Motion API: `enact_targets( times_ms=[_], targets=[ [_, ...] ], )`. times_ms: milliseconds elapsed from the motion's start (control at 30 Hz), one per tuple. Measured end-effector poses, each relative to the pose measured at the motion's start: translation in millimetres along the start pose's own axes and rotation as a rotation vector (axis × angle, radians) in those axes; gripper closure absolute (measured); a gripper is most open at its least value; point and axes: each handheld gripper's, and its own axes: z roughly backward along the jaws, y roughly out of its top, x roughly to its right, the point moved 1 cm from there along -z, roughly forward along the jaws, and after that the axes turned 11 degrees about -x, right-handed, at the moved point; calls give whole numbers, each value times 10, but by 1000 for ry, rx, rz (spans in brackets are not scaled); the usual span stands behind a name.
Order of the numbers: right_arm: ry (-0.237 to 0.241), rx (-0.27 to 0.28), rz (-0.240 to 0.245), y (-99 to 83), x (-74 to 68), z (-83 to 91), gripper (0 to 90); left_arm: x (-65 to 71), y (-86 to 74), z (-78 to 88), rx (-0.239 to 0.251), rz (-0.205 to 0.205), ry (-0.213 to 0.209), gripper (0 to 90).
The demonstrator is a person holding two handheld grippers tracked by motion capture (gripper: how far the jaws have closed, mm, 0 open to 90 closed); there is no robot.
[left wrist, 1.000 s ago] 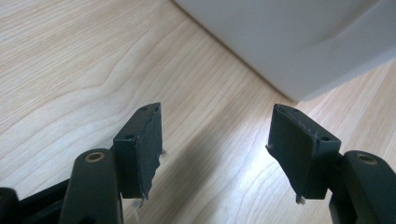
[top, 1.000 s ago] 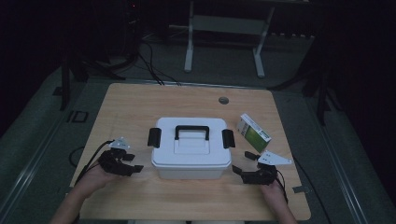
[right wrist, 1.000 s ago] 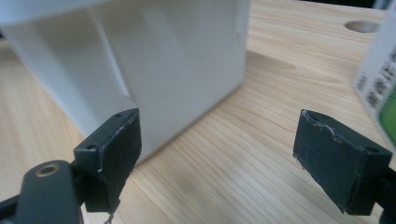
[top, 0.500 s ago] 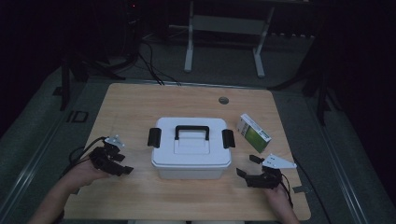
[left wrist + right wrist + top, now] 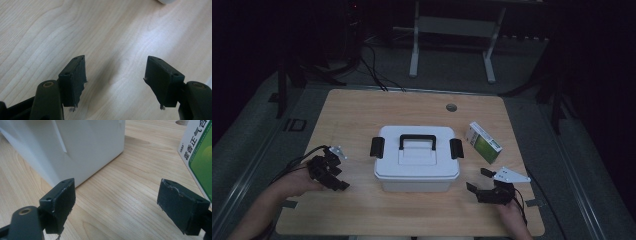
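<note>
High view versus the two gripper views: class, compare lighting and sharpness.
High view: dim, dark surroundings, the white box brightest. Left gripper view: bright, wood grain sharp, soft shadow between the jaws. Right gripper view: bright, box wall slightly soft, green carton cropped at the edge.

Left gripper [image 5: 331, 170]: held in left hand [image 5: 294, 181], forearm entering from lower left corner of high view. Jaws spread wide, nothing between them, angled down toward desk [image 5: 105, 45] in left gripper view.
Right gripper [image 5: 479, 181]: held in right hand [image 5: 511, 214], wrist entering from bottom edge. Jaws wide apart, empty, held low and near level, grey three-cornered plate on top.
</note>
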Motion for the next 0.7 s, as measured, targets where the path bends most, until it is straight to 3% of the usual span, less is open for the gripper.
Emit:
enact_targets(
  times_ms=[133,233,367,600,700],
  targets=[
    [3,8,-1,2,7,6,148,4,-4,41,-49,-8,-33,335],
    [3,9,-1,3,8,6,148,17,-10,54,-86,-23,-10,334],
    [0,6,0,1,3,0,143,22,-16,166,-70,-18,-13,334],
    [-4,1,1,3,-2,-12,143,67,25,402,-40,-49,-16,335],
    [1,-1,-3,-4,-8,-11,143,113,121,601,-34,-70,14,335]
  ],
)
